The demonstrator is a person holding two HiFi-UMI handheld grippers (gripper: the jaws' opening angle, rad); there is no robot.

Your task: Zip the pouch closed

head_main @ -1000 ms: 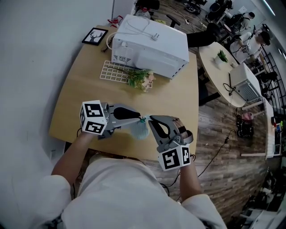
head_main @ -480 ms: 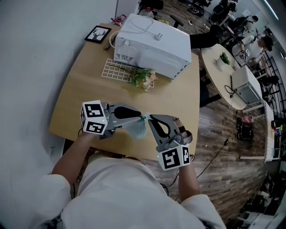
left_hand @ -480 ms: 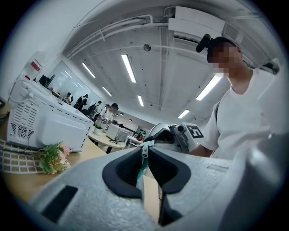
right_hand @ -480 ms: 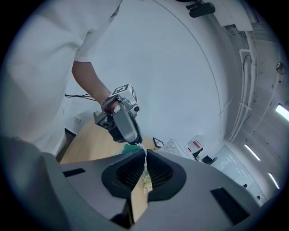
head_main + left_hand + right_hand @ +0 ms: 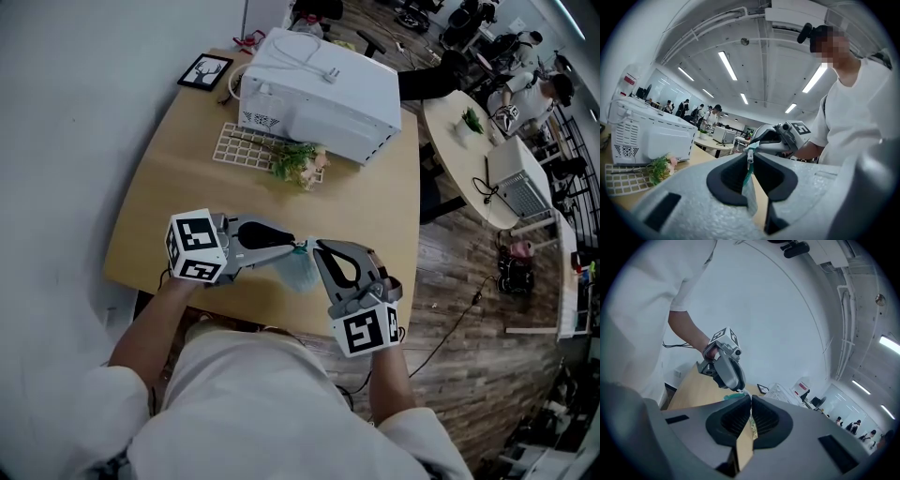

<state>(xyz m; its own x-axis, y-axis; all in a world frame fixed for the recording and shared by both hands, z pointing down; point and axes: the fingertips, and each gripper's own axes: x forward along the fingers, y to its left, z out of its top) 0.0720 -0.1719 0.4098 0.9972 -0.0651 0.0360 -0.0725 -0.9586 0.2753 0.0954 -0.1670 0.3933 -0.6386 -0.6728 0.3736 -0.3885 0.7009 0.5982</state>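
Office room, light wooden tabletop (image 5: 178, 178) against a white wall. At the far edge sits 1 white microwave (image 5: 319, 94), back panel toward me, with a framed deer picture (image 5: 204, 71) in the far left corner. Just in front of the microwave lie a white grid rack (image 5: 242, 147) and a small bunch of flowers (image 5: 300, 164) overlapping the rack's right end.

The pouch (image 5: 298, 272) is pale and see-through with a teal zip edge. It hangs between my 2 grippers over the near edge of the tabletop, right of its middle; I cannot tell whether it touches the wood.

My left gripper (image 5: 292, 246) points level toward the right one, jaws together and clamped on the pouch's top edge, with the pouch (image 5: 749, 187) hanging down between the pads. My right gripper (image 5: 314, 248) tilts slightly down, jaws pressed together on the same top edge, a thin strip of pouch (image 5: 752, 425) pinched between the pads. The 2 sets of tips sit just beside each other. I cannot tell which one has the zip pull.
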